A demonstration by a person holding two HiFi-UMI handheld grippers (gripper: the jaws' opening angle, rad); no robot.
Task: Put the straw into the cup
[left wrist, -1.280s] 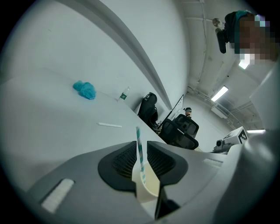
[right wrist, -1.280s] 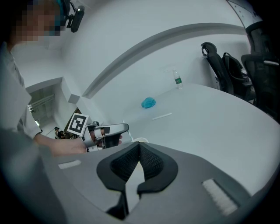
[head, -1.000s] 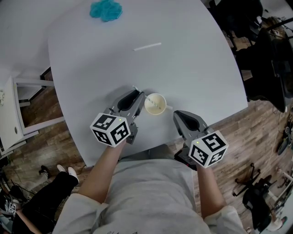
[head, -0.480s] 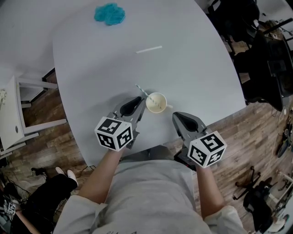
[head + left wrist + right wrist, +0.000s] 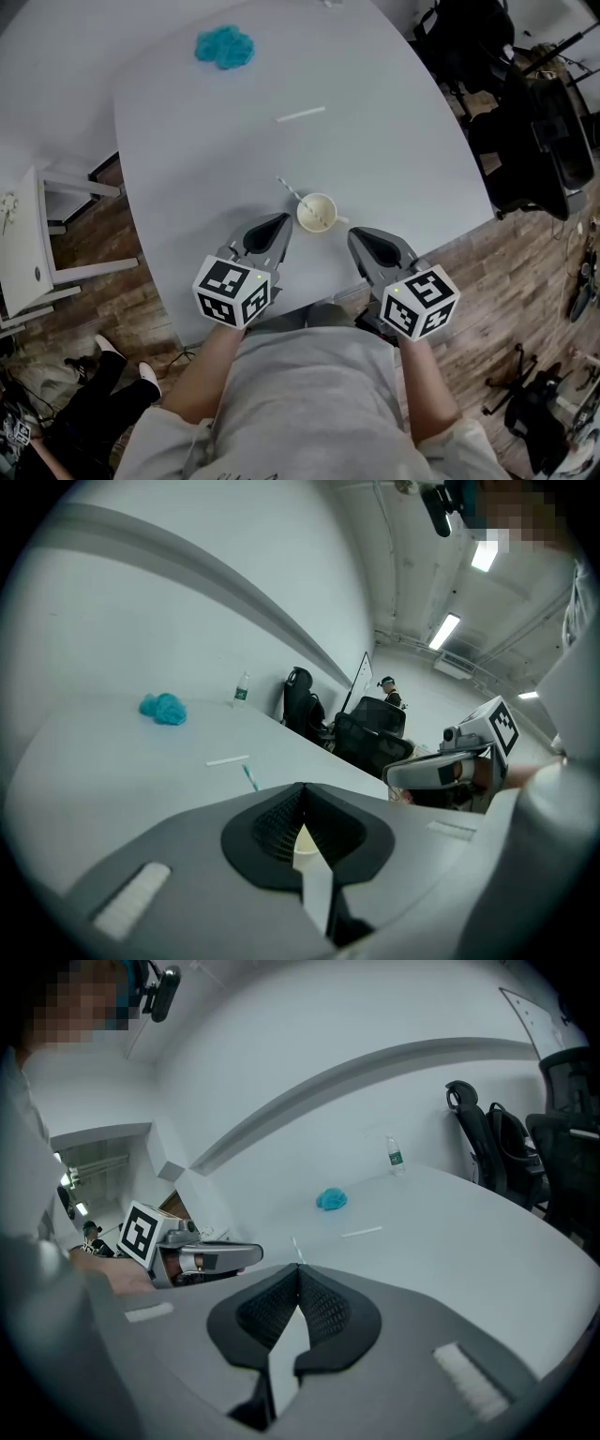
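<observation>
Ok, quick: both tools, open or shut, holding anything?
Left tool: shut, holding nothing.
Right tool: shut, holding nothing.

Grey T-shirt [image 5: 309,394], grey tongs [image 5: 284,218], marker cubes [image 5: 232,291]

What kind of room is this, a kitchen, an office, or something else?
Most likely an office or meeting room. There is a large white table with black office chairs at its far side. Long strip lights run along the ceiling, and the wood-plank floor fits that too.
</observation>
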